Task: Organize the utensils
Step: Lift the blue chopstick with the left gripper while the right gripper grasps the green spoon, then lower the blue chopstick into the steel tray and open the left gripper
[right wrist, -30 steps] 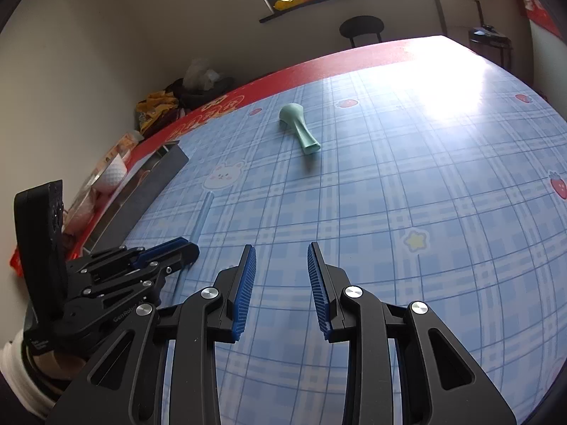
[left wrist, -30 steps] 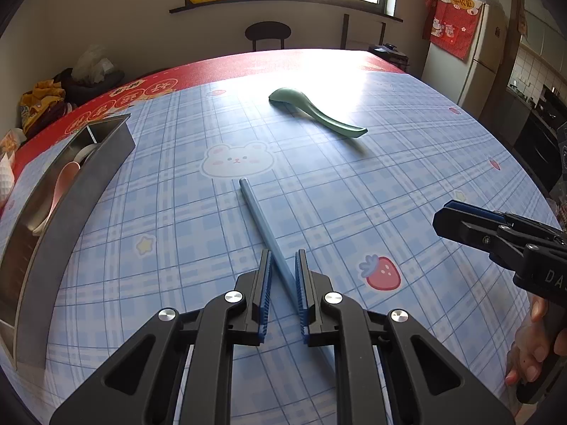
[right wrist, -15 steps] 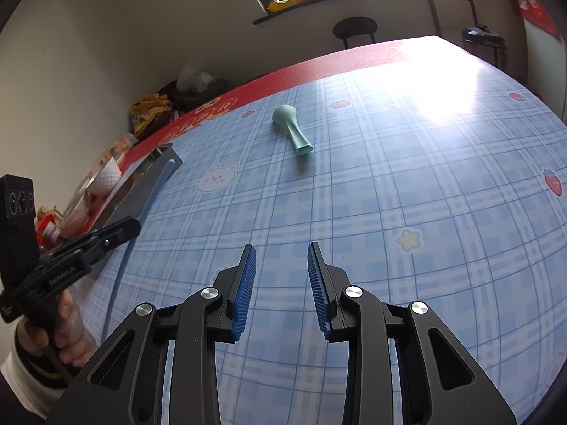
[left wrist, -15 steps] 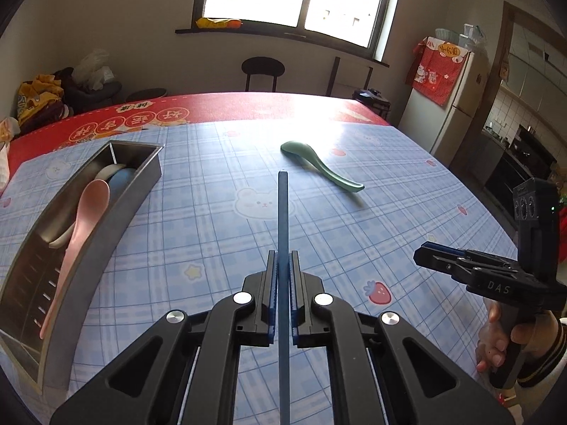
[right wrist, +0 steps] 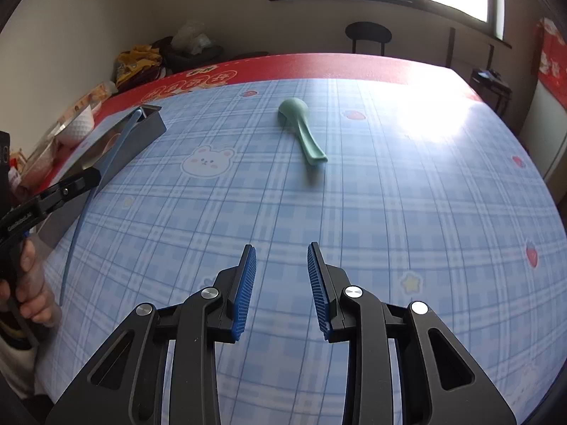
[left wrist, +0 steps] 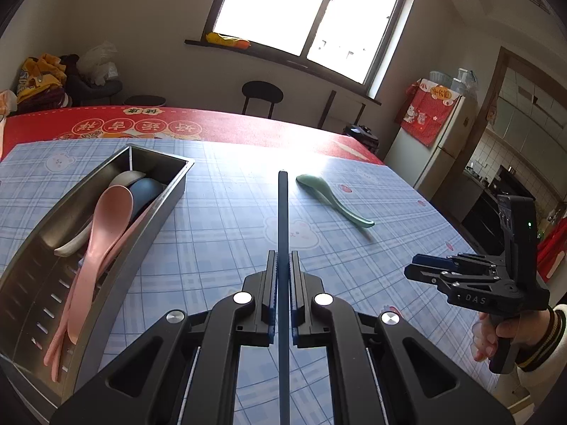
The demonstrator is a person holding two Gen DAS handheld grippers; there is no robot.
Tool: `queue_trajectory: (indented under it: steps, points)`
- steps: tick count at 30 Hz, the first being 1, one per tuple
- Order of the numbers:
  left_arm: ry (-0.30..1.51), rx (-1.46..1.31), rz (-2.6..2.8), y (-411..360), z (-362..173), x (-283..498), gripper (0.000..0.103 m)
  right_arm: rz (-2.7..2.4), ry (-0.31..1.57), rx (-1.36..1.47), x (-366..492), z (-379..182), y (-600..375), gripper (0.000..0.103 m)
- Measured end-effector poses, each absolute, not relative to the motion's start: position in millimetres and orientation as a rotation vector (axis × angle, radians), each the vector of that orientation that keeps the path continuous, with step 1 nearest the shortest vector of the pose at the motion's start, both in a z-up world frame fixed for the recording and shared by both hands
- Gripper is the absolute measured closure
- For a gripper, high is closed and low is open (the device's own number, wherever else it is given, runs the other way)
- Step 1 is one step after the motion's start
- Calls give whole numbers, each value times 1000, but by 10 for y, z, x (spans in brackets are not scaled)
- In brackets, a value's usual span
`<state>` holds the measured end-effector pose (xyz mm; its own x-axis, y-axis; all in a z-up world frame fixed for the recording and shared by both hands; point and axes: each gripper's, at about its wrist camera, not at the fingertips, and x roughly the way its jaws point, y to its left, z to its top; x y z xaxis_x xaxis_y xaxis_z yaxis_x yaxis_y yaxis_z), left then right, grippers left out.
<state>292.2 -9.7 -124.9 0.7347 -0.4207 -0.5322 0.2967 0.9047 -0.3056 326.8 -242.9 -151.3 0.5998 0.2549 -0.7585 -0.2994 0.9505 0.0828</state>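
The left gripper [left wrist: 282, 265] has its fingers [left wrist: 271, 269] clamped tight on a blue chopstick [left wrist: 283, 212], which runs straight out ahead between them and is lifted clear of the bench [left wrist: 219, 233]. In the right wrist view the same chopstick slants up from the left gripper toward the far end of the metal tray [right wrist: 141, 134]. That tray sits on the left part of the bench and holds a pink spoon [left wrist: 102, 226], a white spoon [left wrist: 124, 179], a blue spoon [left wrist: 147, 191] and what look like pink chopsticks [left wrist: 58, 347] lying lengthwise. A green spoon [left wrist: 329, 200] lies alone on the blue checked cloth, well apart from the tray, bowl toward the window. The right gripper [right wrist: 281, 283] hovers above the cloth with its fingers [right wrist: 244, 283] partly apart and nothing between them; a hand [left wrist: 496, 333] grips its handle at the right edge of the left wrist view.
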Motion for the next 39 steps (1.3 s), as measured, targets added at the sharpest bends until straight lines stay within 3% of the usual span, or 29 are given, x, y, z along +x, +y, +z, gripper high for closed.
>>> queue_trajectory:
  steps: [7,18,23,25,39]
  points:
    - [630,-243,-365,-15,-1249,2939,97,258,823,-220,4103,-1468,-2068,73]
    - [637,-269,-348,48,-1259,2962,97,191,943,-83,4767,-1765,-2107,74]
    - [646,-263,-352,28,-1269,2969,97,209,954,-1,4786,-1793,-2183,75]
    - [644,-261,-354,35,-1277,2973,97,218,959,24,4778,-1791,-2210,85]
    - [656,-289,-386,59,-1297,2979,97,399,878,337,3927,-1701,-2184,85]
